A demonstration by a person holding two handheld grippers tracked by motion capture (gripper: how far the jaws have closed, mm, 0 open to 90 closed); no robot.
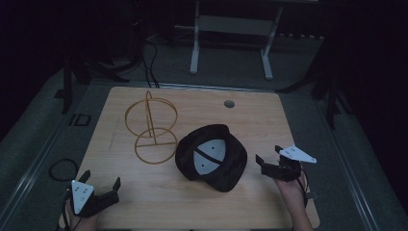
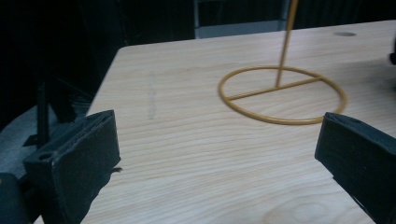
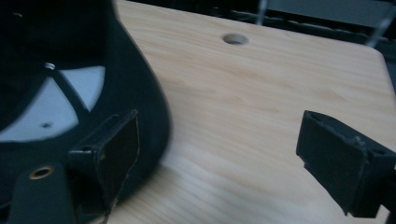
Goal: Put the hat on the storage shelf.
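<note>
Nearest the high camera, the person's left gripper (image 1: 102, 192) hung over the front left corner of the worktop (image 1: 250, 120), its jaws spread with nothing between them, and the right gripper (image 1: 268, 159) hovered at the front right, jaws likewise spread wide and empty, just beside the cap. The worktop itself was the largest thing, pale wood with a small round hole (image 1: 229, 103) near its far edge. On it, right of centre, lay the dark cap (image 1: 211, 156), upside down with its grey lining panels facing up; in the right gripper view its crown wall (image 3: 149, 107) rose just beside the left jaw, apart from it. The cap looked light and soft, likely to fold or sag under a pinch, so the stiffer brim or the doubled rim of the crown seemed the best hold. To its left, close by, stood the yellow wire stand (image 1: 153, 130), a thin upright post on a ring base (image 2: 282, 95) with a hoop at its top; it looked light and easy to topple if the cap were swung against it. Nothing else stood between the jaws and the cap.
</note>
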